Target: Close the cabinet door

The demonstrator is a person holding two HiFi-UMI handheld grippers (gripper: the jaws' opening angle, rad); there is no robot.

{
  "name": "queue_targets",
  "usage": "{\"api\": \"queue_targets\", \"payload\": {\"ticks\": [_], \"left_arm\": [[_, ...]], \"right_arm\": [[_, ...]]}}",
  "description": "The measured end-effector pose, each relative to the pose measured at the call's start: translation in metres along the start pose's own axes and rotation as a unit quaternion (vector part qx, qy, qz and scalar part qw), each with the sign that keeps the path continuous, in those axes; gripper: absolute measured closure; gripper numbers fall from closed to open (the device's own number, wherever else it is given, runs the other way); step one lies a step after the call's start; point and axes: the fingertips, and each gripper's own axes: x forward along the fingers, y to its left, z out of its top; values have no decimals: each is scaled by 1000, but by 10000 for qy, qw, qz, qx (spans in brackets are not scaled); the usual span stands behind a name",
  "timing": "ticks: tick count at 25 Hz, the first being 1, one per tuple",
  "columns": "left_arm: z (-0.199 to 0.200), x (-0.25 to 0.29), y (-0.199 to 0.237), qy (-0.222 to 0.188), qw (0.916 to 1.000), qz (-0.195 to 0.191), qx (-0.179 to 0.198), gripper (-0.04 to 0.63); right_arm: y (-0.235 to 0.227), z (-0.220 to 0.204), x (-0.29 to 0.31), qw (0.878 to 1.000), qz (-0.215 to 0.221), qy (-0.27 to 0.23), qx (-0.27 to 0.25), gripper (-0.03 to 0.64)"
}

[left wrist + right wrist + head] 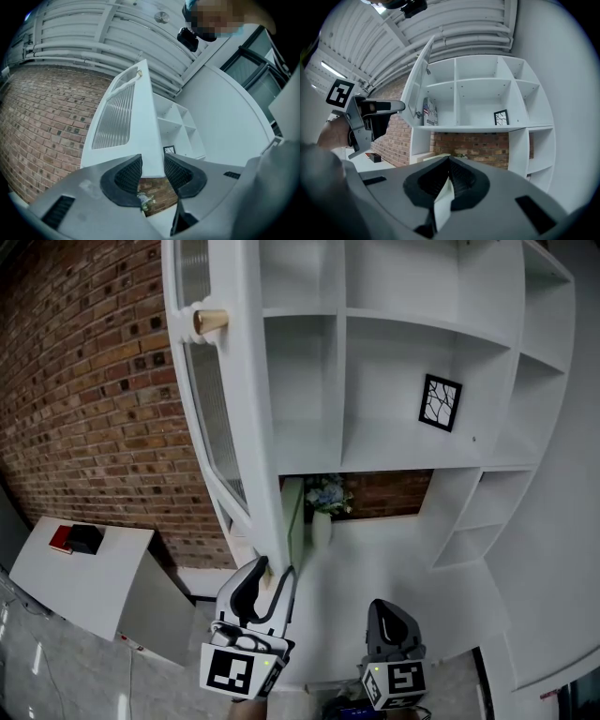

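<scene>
The white cabinet [394,381] stands in front of me, and its door [234,427], with a ribbed glass panel and a brass knob [208,322], swings out toward me. My left gripper [269,579] reaches up to the door's bottom corner. In the left gripper view its jaws [152,171] are open and straddle the lower edge of the door [140,122], with a thin gap at the right pad. My right gripper [389,612] hangs lower right of it, shut and empty; its pads [449,161] meet, and it points at the shelves.
A framed black-and-white picture [440,402] stands on a middle shelf. A vase of flowers [326,495] sits in the brick-backed niche below. A low white unit [84,577] with a red and a black item is at left by the brick wall [84,409].
</scene>
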Motion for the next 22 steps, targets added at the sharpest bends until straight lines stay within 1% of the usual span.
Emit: {"api": "queue_targets", "payload": {"ticks": [4,8,12,14,16,19,21,22], "left_arm": [[-3,8,-4,34,9999,-103,31,446],[-7,19,-9,-15,9997,-247,19,449],[-14,33,-17,7,9993,-304,215,449],[-18,43,-20,35,9991,-338,255,451],[-23,56,-22,22,9991,-371,213,453],[-33,79,-20,21,9994,-358,10,454],[-39,94,-12,34,9997,-228,-89,454],[-43,100,-4,61,9999,-116,-97,474]], "right_arm": [[-2,3,7,10000,33,-22,-80,615],[-10,0,13,10000,-33,10,-8,615],[-16,4,23,10000,13,-44,-37,615],[-20,7,29,9999,29,-85,-63,615],[-27,7,36,9999,6,-84,-93,615],[-40,5,46,9999,-48,-56,-134,615],[-50,2,52,9999,-89,-47,-141,615],[-55,1,55,9998,-114,-31,-133,615]]}}
